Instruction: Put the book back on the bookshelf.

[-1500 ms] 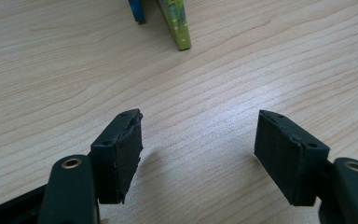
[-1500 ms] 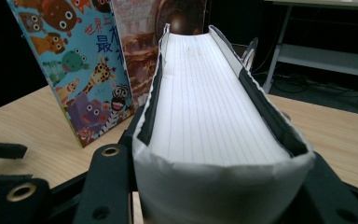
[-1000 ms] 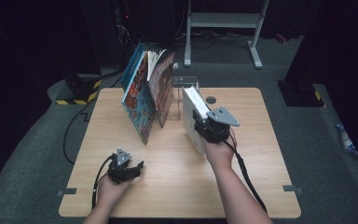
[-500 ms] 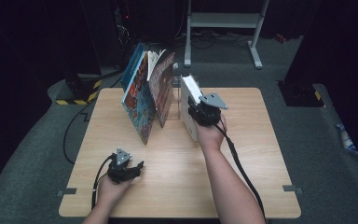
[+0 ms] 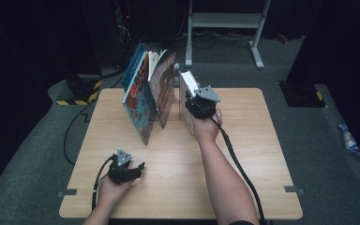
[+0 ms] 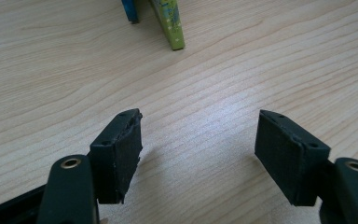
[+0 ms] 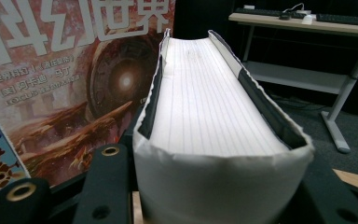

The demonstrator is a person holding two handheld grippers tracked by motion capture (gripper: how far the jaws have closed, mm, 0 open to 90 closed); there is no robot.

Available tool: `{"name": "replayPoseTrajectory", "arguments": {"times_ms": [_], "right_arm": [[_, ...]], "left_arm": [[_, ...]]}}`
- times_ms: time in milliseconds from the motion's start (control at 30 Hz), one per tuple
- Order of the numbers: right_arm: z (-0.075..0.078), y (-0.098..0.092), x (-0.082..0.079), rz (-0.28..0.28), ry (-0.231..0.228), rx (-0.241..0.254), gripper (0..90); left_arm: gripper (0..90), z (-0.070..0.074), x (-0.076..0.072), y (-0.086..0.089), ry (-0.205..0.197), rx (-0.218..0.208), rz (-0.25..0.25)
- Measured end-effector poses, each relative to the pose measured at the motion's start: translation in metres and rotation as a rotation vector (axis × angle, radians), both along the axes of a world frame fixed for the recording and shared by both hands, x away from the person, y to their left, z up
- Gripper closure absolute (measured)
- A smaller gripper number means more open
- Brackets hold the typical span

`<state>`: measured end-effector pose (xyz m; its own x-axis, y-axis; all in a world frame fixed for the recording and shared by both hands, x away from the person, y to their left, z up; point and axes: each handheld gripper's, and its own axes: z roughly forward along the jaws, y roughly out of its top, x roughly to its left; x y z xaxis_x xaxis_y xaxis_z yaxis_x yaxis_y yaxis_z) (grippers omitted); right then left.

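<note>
Right gripper: my right gripper (image 5: pixel 194 96) was clamped on the thick white book (image 5: pixel 186 93), one black jaw on each cover, with the hand behind it.
Right gripper grip: from the right gripper view the white book (image 7: pixel 214 121) filled the gap between the jaws, page edges facing up at me and the paper-wrapped spine nearest the camera.
White book, place: I saw it standing upright on edge on the far middle of the wooden surface (image 5: pixel 243 154), just right of the leaning books and close to them; whether it touched them I could not tell.
Leaning books: a cluster of colourful books (image 5: pixel 147 96) stood propped against each other on the far left-centre part of the surface, the front one showing a blue and orange illustrated cover.
Nearest cover: in the right gripper view a reddish-brown cover with large white lettering (image 7: pixel 74 70) stood right beside the white book, on its left.
Left gripper: my left gripper (image 5: pixel 138 168) lay low on the near left part of the surface, held in the hand, well apart from all the books.
Left gripper jaws: they stood spread with bare wood between the pads (image 6: pixel 121 154), pinching nothing.
Ahead of left gripper: the bottom corners of a blue book and a green book (image 6: pixel 170 23) rested on the wood farther off.
</note>
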<state>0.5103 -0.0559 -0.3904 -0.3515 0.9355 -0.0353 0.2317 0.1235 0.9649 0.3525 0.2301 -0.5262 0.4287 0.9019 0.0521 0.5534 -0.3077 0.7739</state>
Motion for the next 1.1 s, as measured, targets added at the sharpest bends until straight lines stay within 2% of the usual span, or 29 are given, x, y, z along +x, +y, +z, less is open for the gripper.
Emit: {"name": "replayPoseTrajectory", "arguments": {"times_ms": [300,600,833,1000,1100], "right_arm": [[-0.007,0.002,0.010,-0.007,0.006,0.004,53.8],[-0.012,0.001,0.014,-0.010,0.011,0.011,53.7],[-0.014,0.002,0.012,-0.010,0.001,0.011,53.3],[-0.016,-0.001,0.007,-0.011,0.010,0.019,52.7],[-0.018,-0.001,0.004,-0.017,0.012,0.023,52.5]], "left_arm": [[32.0,0.000,0.000,0.000,0.000,0.000,-0.002],[32.0,0.000,0.000,0.000,-0.002,-0.001,-0.001],[31.9,0.000,0.000,0.000,-0.004,0.000,-0.002],[32.0,0.000,0.000,0.000,-0.001,-0.001,-0.002],[32.2,0.000,0.000,0.000,-0.003,0.014,-0.003]]}}
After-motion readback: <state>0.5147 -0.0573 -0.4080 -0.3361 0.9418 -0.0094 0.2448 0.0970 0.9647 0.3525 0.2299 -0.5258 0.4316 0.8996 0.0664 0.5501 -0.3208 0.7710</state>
